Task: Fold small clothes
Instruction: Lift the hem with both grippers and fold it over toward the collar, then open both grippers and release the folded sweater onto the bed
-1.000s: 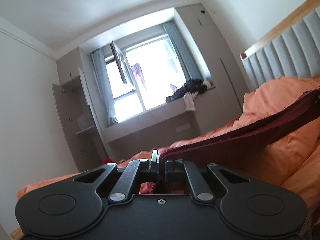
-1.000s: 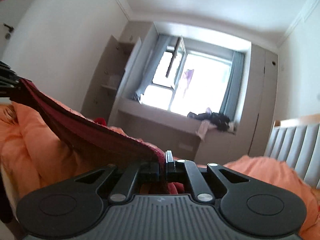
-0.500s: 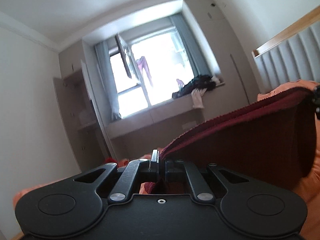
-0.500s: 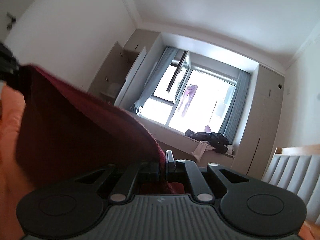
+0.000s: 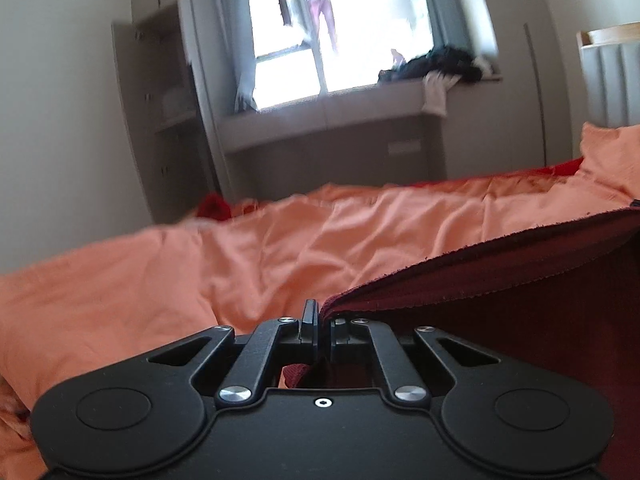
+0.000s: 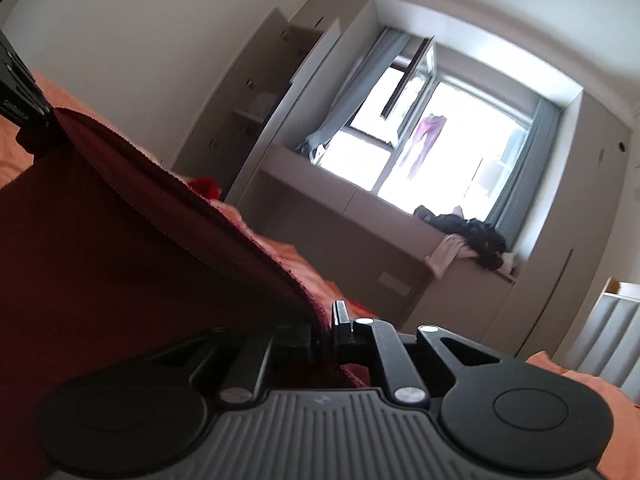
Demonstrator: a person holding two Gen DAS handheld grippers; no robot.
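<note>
A dark red knitted garment [image 5: 520,288] hangs stretched between my two grippers above the orange bed. My left gripper [image 5: 320,314] is shut on one corner of its top edge, and the cloth runs off to the right. My right gripper [image 6: 325,320] pinches the other corner; its jaws are just starting to open, with the garment [image 6: 120,220] still between the pads. In the right wrist view the cloth sweeps left up to the left gripper [image 6: 20,96]. The garment's lower part is hidden behind both gripper bodies.
A rumpled orange duvet [image 5: 280,240] covers the bed below and ahead. A grey window bench [image 5: 360,104] holds a heap of dark clothes [image 5: 440,64]. An open wardrobe [image 6: 260,100] stands to the left of the window, a padded headboard [image 5: 608,80] at the right.
Both grippers have swung sideways carrying the garment. The left wrist view has dipped from ceiling and window down onto the duvet. The cloth's top edge is again pulled out long between the grippers.
</note>
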